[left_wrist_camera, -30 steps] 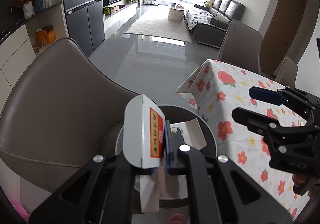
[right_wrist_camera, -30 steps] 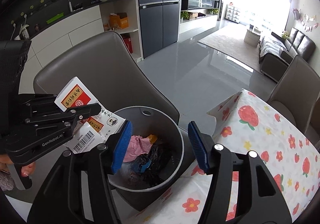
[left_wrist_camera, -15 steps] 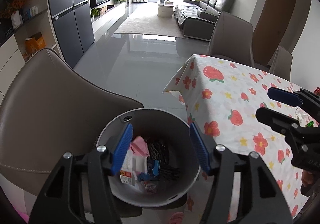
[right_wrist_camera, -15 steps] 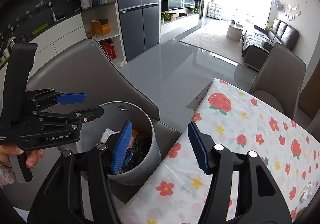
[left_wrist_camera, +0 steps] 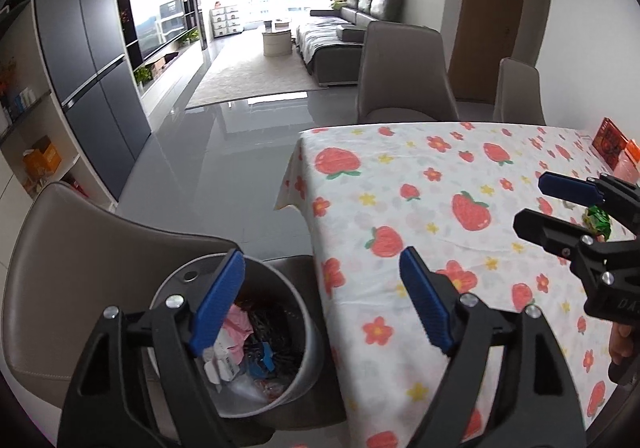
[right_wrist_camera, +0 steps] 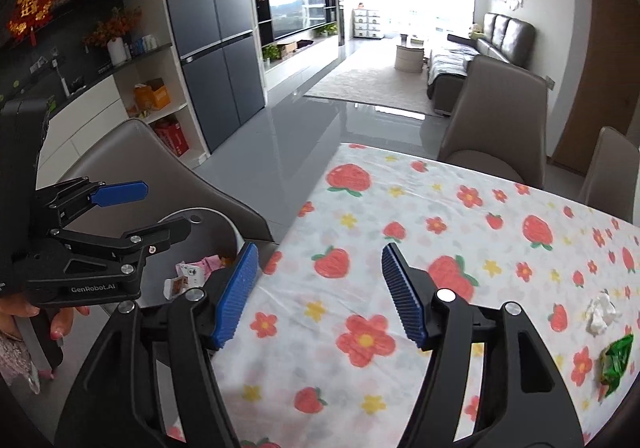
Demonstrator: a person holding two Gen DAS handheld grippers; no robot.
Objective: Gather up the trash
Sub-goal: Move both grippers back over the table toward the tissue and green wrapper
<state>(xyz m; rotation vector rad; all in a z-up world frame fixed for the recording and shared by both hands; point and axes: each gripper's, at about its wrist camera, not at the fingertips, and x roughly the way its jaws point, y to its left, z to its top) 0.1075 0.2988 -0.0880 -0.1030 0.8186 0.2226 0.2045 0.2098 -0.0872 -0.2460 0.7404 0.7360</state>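
Both tongs are opening with nothing between them, the left tongs (left_wrist_camera: 322, 302) over the trash bin (left_wrist_camera: 308, 332) by the counter's (left_wrist_camera: 420, 184) corner, while only the right tongs' (right_wrist_camera: 318, 294) view shows a crumpled white tissue (right_wrist_camera: 601, 313) beside the green wrapper (right_wrist_camera: 616, 362).

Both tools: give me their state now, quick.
Left tool: jaws opening, nothing between them, above the trash bin.
Right tool: jaws opening, empty, over the tablecloth.

Two tongs, left (left_wrist_camera: 322, 298) and right (right_wrist_camera: 318, 294), were in view. One bin (left_wrist_camera: 308, 344) sat on one of three chairs (left_wrist_camera: 80, 260). The bench (right_wrist_camera: 420, 232) bore one green wrapper (right_wrist_camera: 618, 362), one white tissue (right_wrist_camera: 600, 312) and one red packet (left_wrist_camera: 610, 136).
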